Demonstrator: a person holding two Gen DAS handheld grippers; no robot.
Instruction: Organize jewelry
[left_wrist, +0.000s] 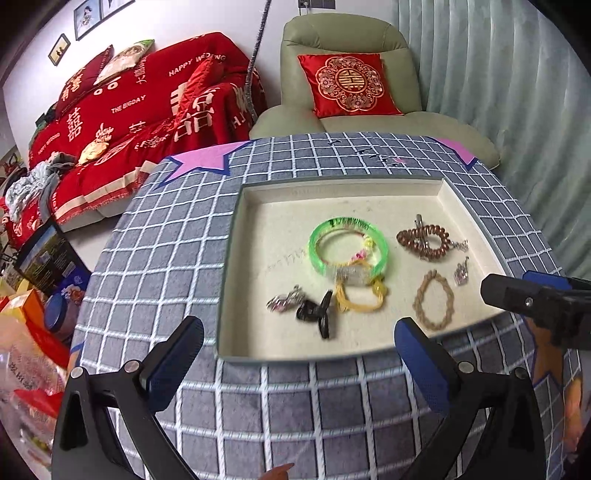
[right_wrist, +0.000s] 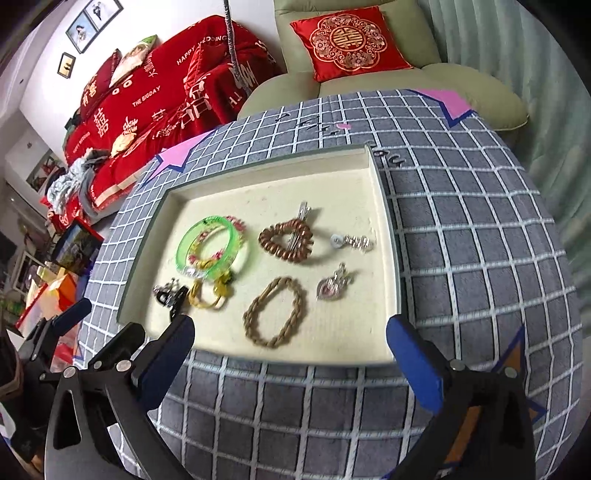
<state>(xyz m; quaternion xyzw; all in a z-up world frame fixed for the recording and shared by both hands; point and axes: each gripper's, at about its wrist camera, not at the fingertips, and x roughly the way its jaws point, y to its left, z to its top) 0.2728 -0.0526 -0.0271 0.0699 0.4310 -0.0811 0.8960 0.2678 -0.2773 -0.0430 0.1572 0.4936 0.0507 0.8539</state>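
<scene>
Cream tray (left_wrist: 236, 258) on the checkered surface (left_wrist: 295, 406) already holds everything: green bangle (left_wrist: 317, 254), braided bracelet (right_wrist: 275, 314), black clip (left_wrist: 317, 314). Left tool (left_wrist: 299, 354) and right tool (right_wrist: 290, 354) hover near, both wide and empty. Looks basically finished; next is backing off.

Both the left gripper (left_wrist: 299, 350) and the right gripper (right_wrist: 290, 350) have matte black arms (round silver screw heads at the joints) tipped with blue pads

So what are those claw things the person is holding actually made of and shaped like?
Both the left gripper and the right gripper look alike: black Y-shaped frames with silver pivot pins, each ending in two flat fingers faced with blue pads. No cables or markings show.
</scene>
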